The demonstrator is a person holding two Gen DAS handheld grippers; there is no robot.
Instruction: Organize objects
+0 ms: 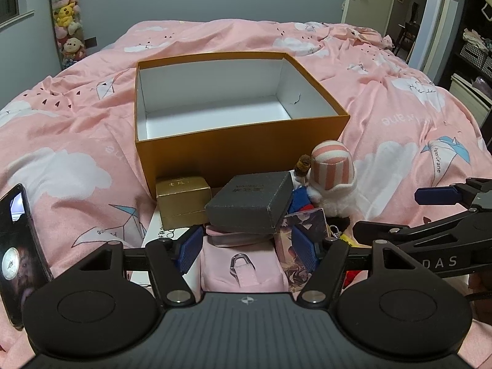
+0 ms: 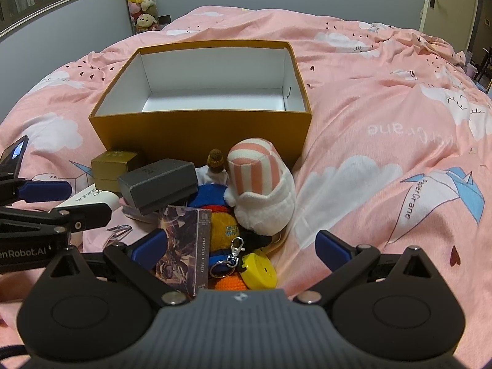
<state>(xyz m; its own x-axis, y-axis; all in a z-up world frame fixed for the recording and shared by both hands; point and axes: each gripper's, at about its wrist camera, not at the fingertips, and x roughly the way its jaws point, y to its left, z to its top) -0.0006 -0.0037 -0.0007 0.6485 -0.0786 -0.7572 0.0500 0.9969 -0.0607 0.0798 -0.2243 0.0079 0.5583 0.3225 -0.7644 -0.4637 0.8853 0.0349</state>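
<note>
- Left gripper (image 1: 246,246): spread wide, tilted down over the pile, pinching nothing; blue pads (image 1: 189,247) apart with pink pouch (image 1: 243,270) below and between them.
- Right gripper (image 2: 243,246): spread to its widest, tilted down, gripping nothing; left blue pad (image 2: 150,244) just beside photo card box (image 2: 184,252), right pad over bare quilt.
- Straight ahead of both: orange box (image 1: 240,153), lid off, white inside, nothing in it, sitting on pink quilt (image 1: 399,117).
- Between grippers and orange box: a jumble of small things against the box's near wall.
- Gold box (image 1: 183,198): ahead and left of left gripper, touching orange box's front.
- Gray box (image 1: 249,203): just ahead of left gripper, tilted, resting on other items.
- Striped plush toy (image 2: 261,190): ahead of right gripper, leaning beside orange box's near right corner.
- Yellow tape measure (image 2: 259,270): close between right gripper's fingers, next to key clip (image 2: 235,247) and an orange knitted piece.
- Blue, red and yellow plush (image 2: 221,215): under striped toy, behind photo card box.
- White box (image 2: 92,200): left of pile, partly hidden.
- Phone (image 1: 18,246): propped far left of left gripper, screen lit.
- Stack of plush toys (image 1: 66,15): far behind, against wall.
</note>
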